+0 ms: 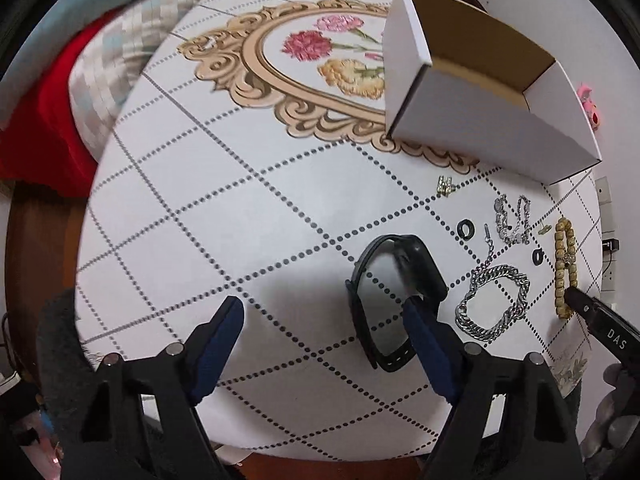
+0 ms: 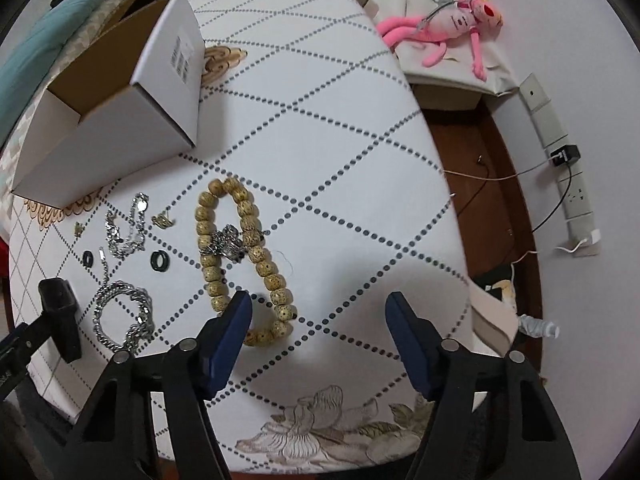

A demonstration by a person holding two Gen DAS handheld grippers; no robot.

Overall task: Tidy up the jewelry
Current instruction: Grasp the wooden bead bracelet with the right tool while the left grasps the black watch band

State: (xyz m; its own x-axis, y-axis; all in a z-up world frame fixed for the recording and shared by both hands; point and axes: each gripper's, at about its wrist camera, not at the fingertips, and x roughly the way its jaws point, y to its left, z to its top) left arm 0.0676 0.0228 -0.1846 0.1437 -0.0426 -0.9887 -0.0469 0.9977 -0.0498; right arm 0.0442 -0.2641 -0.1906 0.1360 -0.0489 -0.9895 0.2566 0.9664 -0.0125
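Lying out: two black rings (image 2: 157,259), one bead bracelet (image 2: 240,256), one watch (image 1: 396,292).

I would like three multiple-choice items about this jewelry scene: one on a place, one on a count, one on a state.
1. The wooden bead bracelet lies:
A. inside the box
B. on the tablecloth
C. on the floor

2. How many small black rings are on the table?
A. two
B. four
C. none

3. The white cardboard box is:
A. taped shut
B. crushed flat
C. open on top

Answers: 1 B, the beads rest on the dotted cloth; 2 A, two rings, one on each side of the thin silver chain; 3 C, its brown inside shows.
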